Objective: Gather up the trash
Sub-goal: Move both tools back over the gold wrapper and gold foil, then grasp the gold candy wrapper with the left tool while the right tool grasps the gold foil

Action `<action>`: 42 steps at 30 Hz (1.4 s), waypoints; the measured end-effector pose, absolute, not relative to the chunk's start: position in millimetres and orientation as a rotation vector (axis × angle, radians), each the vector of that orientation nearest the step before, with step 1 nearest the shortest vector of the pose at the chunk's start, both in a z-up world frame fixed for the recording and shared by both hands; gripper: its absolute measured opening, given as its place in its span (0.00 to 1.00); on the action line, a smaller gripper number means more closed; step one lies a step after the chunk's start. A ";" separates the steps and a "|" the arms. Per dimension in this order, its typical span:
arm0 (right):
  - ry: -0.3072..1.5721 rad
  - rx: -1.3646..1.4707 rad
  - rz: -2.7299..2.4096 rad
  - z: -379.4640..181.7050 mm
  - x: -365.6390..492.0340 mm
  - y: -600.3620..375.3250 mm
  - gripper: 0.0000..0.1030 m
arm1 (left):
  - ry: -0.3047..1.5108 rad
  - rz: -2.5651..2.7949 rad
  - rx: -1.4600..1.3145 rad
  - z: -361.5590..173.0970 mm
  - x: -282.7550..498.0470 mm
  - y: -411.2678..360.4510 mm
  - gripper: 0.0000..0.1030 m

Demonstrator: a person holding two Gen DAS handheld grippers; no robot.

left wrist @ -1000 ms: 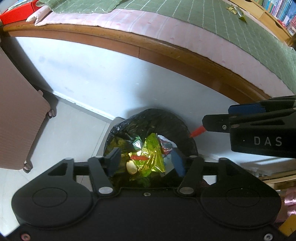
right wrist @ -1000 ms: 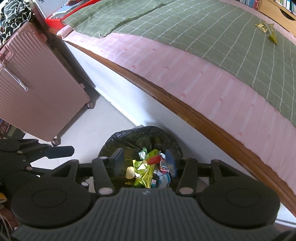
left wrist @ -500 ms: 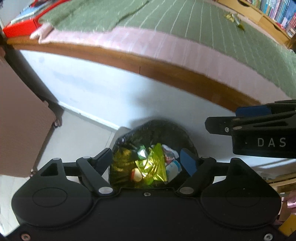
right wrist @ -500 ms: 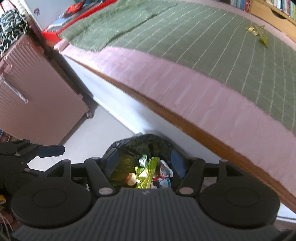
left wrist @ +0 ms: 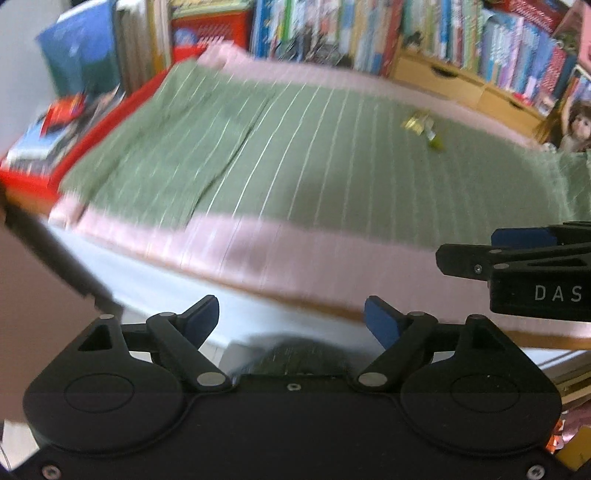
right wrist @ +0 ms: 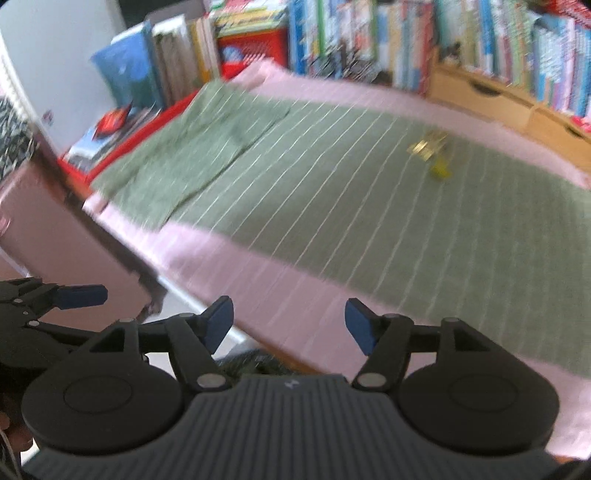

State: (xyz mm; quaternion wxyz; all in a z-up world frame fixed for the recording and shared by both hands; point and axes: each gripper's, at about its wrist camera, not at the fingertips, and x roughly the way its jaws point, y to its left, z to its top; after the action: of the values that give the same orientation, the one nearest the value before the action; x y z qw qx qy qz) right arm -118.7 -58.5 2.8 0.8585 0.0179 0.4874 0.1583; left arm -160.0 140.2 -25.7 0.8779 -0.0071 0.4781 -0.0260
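Crumpled gold and yellow-green wrappers (left wrist: 423, 127) (right wrist: 430, 153) lie far out on the green checked blanket (left wrist: 295, 155) (right wrist: 314, 192) of the bed. Just the top of the black trash bag (left wrist: 295, 356) (right wrist: 251, 363) shows at the bottom, below both grippers. My left gripper (left wrist: 291, 319) is raised above the bag, jaws opening, with nothing between the blue pads. Beside it, my right gripper (right wrist: 289, 325) is raised too, jaws opening and empty. Each gripper shows in the other's view, the right gripper (left wrist: 498, 254) at the right edge and the left gripper (right wrist: 74, 295) at the left. Both views are blurred.
A pink suitcase (right wrist: 55, 221) stands left of the bed. The pink sheet (left wrist: 295, 251) hangs over the wooden bed edge (left wrist: 314, 308). A red bin with books (left wrist: 55, 140) sits at the bed's left end. Bookshelves (left wrist: 406, 33) and wooden drawers (left wrist: 461, 85) line the far wall.
Both grippers rose from over the trash bag and tilted up toward the bed. Their jaws widened. The bag with its wrappers dropped almost out of view.
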 end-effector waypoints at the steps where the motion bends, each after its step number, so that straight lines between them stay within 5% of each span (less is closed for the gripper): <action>1: 1.008 0.044 0.318 7.8 -115.9 -64.9 0.75 | 0.985 -0.063 -0.005 -19.5 -153.8 135.0 0.83; 19: 0.812 0.083 0.117 48.9 -17.0 -177.6 0.77 | 0.830 -0.152 -0.010 47.5 -19.4 55.6 0.87; 42: 0.994 0.032 0.237 -61.9 81.2 -189.2 0.75 | 1.039 -0.211 -0.089 -32.4 182.3 -51.9 0.87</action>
State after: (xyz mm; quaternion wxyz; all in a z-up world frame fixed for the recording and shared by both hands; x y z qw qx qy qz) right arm 81.2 -189.2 -61.9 0.8721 0.0152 0.4758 0.1132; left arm 182.3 -51.9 -32.4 0.8619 -0.0424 0.4953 -0.1005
